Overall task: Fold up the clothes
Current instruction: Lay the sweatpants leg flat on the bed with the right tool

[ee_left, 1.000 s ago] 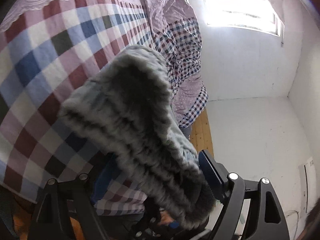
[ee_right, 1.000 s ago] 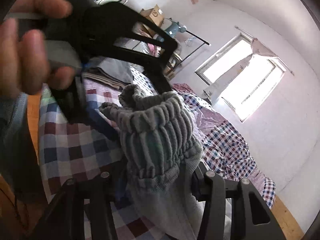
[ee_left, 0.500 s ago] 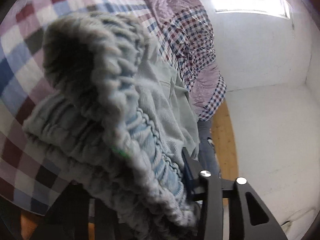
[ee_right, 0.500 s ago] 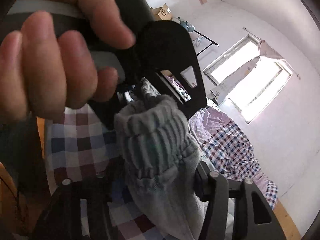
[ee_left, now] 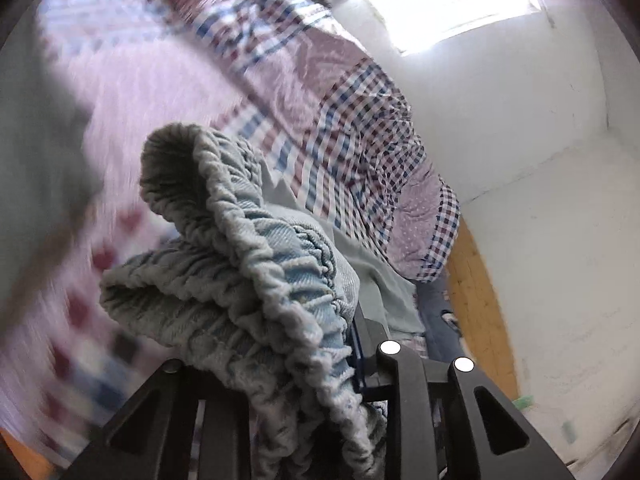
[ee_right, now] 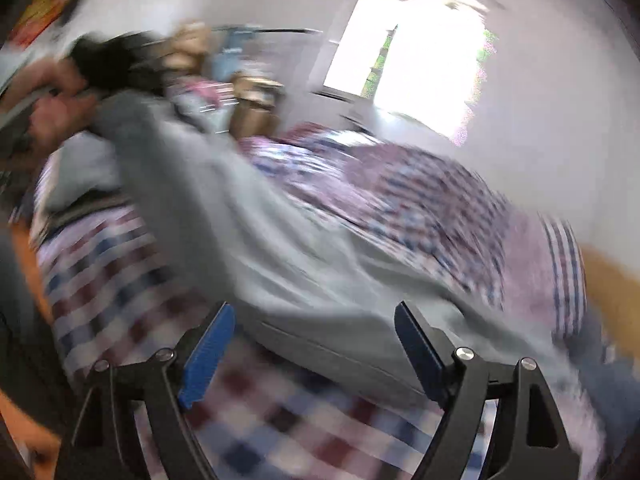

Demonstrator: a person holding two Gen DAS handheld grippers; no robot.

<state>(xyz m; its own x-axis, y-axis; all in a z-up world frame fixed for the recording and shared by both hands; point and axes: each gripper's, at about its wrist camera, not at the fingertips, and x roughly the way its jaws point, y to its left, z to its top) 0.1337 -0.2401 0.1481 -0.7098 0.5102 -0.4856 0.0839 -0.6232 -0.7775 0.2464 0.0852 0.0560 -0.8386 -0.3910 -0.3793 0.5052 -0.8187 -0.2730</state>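
Note:
A grey garment with a gathered elastic waistband (ee_left: 256, 280) is bunched between the fingers of my left gripper (ee_left: 304, 376), which is shut on it; the band rises up and left in the left wrist view. In the blurred right wrist view the same grey garment (ee_right: 288, 248) hangs stretched from the upper left, where a hand (ee_right: 52, 108) holds the other gripper, down over the checked bed. My right gripper (ee_right: 316, 352) is open, blue pads (ee_right: 208, 356) wide apart, nothing between them; the cloth lies just beyond.
A checked bedsheet (ee_left: 120, 92) covers the bed, with a rumpled plaid quilt (ee_left: 360, 128) at its far side. Folded clothes (ee_right: 76, 184) lie at the bed's left. A white wall, bright window (ee_right: 408, 60) and wooden floor (ee_left: 476, 280) lie beyond.
My right gripper has let go of the waistband and now stands open. The garment has spread out over the bed. Both views swing fast, and the left gripper keeps its hold.

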